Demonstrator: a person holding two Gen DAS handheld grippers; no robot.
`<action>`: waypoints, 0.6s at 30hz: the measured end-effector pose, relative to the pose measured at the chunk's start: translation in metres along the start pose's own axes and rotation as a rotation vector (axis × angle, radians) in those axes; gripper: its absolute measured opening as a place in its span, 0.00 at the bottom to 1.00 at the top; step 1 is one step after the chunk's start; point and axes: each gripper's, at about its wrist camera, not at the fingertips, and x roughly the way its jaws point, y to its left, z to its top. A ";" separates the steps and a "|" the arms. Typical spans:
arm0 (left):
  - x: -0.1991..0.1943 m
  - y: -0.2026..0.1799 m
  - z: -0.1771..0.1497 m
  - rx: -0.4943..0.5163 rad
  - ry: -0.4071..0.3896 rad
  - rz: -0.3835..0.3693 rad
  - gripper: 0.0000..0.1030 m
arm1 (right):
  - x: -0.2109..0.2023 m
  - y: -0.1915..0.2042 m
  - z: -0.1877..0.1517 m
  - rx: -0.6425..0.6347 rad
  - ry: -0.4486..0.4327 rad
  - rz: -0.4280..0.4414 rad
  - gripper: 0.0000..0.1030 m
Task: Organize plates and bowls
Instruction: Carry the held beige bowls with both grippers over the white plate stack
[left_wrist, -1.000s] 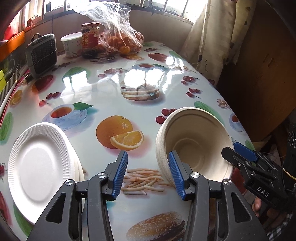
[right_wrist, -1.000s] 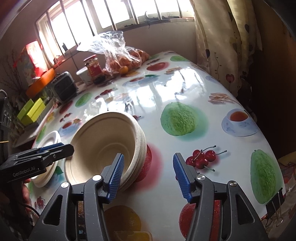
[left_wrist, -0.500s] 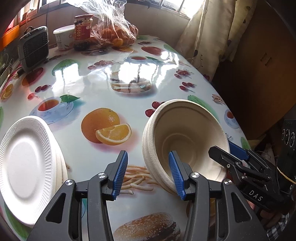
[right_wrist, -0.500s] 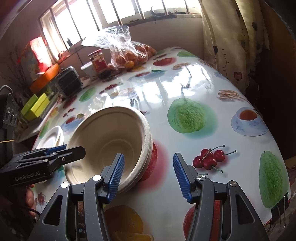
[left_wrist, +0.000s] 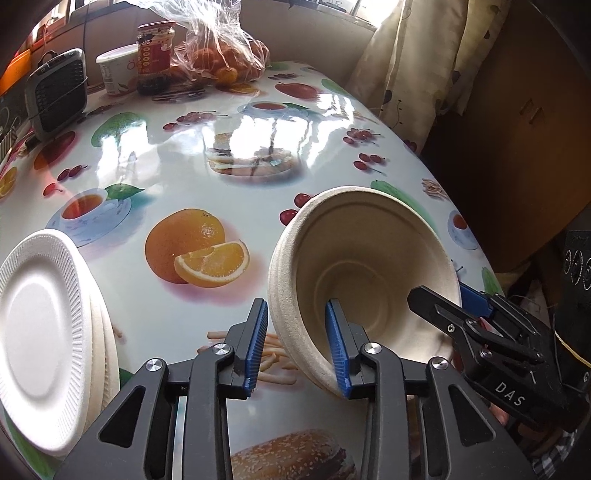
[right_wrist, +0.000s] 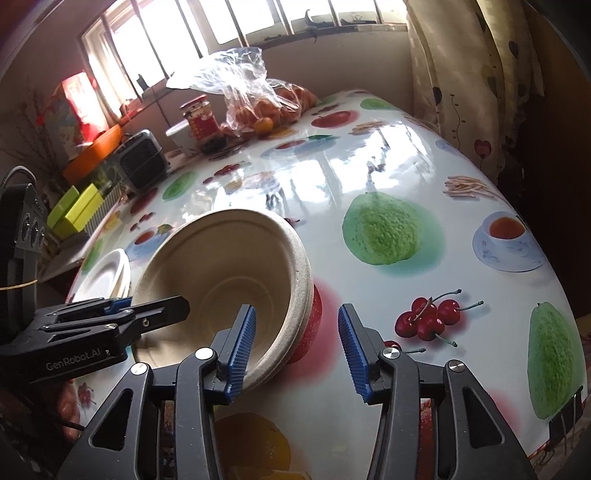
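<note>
A stack of beige pulp bowls (left_wrist: 362, 273) stands near the table's right edge, also in the right wrist view (right_wrist: 229, 280). My left gripper (left_wrist: 299, 347) is open and straddles the stack's near-left rim, one finger inside, one outside. My right gripper (right_wrist: 297, 347) is open and straddles the near-right rim the same way; it shows at the right of the left wrist view (left_wrist: 454, 306). A stack of white ribbed plates (left_wrist: 40, 332) lies at the table's left front, also in the right wrist view (right_wrist: 107, 273).
The table (left_wrist: 221, 155) has a glossy fruit-print cloth. At its far end stand a small black heater (left_wrist: 57, 92), a white tub (left_wrist: 118, 74), a red-labelled jar (left_wrist: 155, 55) and a plastic bag of oranges (left_wrist: 225, 55). A curtain (left_wrist: 417, 66) hangs at the right.
Both grippers have moved forward onto the bowl stack's rim, each with one finger now inside the top bowl. The left gripper has narrowed a little. The bowls look tipped slightly toward me.
</note>
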 end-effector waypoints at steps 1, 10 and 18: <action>0.000 -0.001 0.000 0.002 0.000 -0.001 0.30 | 0.000 0.000 0.000 0.000 0.000 0.001 0.43; 0.002 -0.003 0.001 0.008 -0.001 0.002 0.26 | 0.001 0.003 0.000 0.001 0.000 0.008 0.33; 0.003 -0.004 0.001 0.010 -0.001 0.003 0.23 | 0.001 0.005 0.001 0.004 -0.002 0.018 0.29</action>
